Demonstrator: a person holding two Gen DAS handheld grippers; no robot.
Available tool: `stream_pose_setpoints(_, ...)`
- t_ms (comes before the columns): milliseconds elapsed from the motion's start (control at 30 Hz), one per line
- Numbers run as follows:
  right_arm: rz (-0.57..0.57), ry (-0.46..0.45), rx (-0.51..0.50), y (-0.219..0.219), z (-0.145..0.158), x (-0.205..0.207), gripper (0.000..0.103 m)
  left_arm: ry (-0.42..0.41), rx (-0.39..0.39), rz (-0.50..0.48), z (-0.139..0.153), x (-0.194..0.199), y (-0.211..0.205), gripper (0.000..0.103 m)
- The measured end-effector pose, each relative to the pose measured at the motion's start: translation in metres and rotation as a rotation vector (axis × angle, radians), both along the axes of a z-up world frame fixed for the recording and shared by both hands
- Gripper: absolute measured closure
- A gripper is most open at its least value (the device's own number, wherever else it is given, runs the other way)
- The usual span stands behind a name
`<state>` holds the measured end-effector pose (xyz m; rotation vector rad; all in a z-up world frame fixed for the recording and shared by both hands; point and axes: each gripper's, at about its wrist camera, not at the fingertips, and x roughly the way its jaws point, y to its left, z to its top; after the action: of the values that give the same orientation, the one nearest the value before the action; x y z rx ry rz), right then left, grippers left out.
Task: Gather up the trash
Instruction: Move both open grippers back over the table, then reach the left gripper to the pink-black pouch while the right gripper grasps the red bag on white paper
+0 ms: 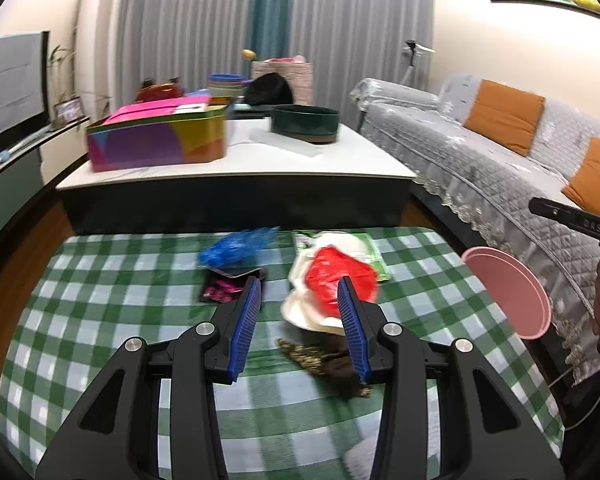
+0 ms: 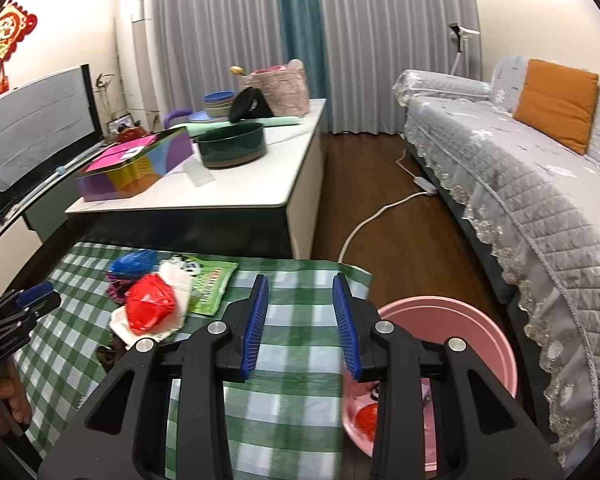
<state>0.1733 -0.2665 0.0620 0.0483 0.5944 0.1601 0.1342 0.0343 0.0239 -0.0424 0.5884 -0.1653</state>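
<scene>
Hovering my left gripper (image 1: 298, 286) over desk (image 1: 100, 300), jaws wide, empty; red wrapper (image 1: 336, 280) lies just ahead, slightly right, atop white bag (image 1: 304, 312). Right gripper (image 2: 300, 286) also wide, empty (nearer pink bin (image 2: 480, 332), farther from pile). Left takes it.

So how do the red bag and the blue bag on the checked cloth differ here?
The red bag lies on top of white wrapping, nearer the left gripper; the blue bag lies farther back, partly over a dark pink-printed packet. The red bag looks glossy and opaque, the blue bag thinner and slightly see-through. The red bag is also the bulkier heap. Both are crumpled plastic, loose on the cloth and ungripped; both grippers are open.
</scene>
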Motion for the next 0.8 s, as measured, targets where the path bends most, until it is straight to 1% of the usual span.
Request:
stream_pose_setpoints(67,0.024,0.01,0.0,0.01,-0.004,0.004,0.069,0.006,-0.017,0.028,-0.001,0.0,0.011,0.063)
stream_pose_setpoints(267,0.102,0.042,0.025,0.043,-0.015,0.016,0.069,0.035,-0.024,0.09,-0.013,0.002,0.039,0.063)
stream_pose_setpoints(433,0.193,0.055,0.024,0.082,-0.027,0.024,0.069,0.047,-0.036,0.115,-0.019,0.01,0.051,0.063)
stream_pose_setpoints(567,0.247,0.076,0.021,0.106,-0.041,0.033,0.065,0.052,-0.032,0.127,-0.024,0.022,0.056,0.063)
stream_pose_setpoints(633,0.261,0.084,0.026,0.114,-0.048,0.04,0.06,0.057,-0.036,0.136,-0.029,0.03,0.059,0.063)
stream_pose_setpoints(767,0.284,0.094,0.032,0.127,-0.059,0.052,0.055,0.07,-0.049,0.15,-0.035,0.045,0.063,0.063)
stream_pose_setpoints(800,0.293,0.097,0.031,0.13,-0.061,0.054,0.051,0.073,-0.054,0.157,-0.037,0.051,0.066,0.063)
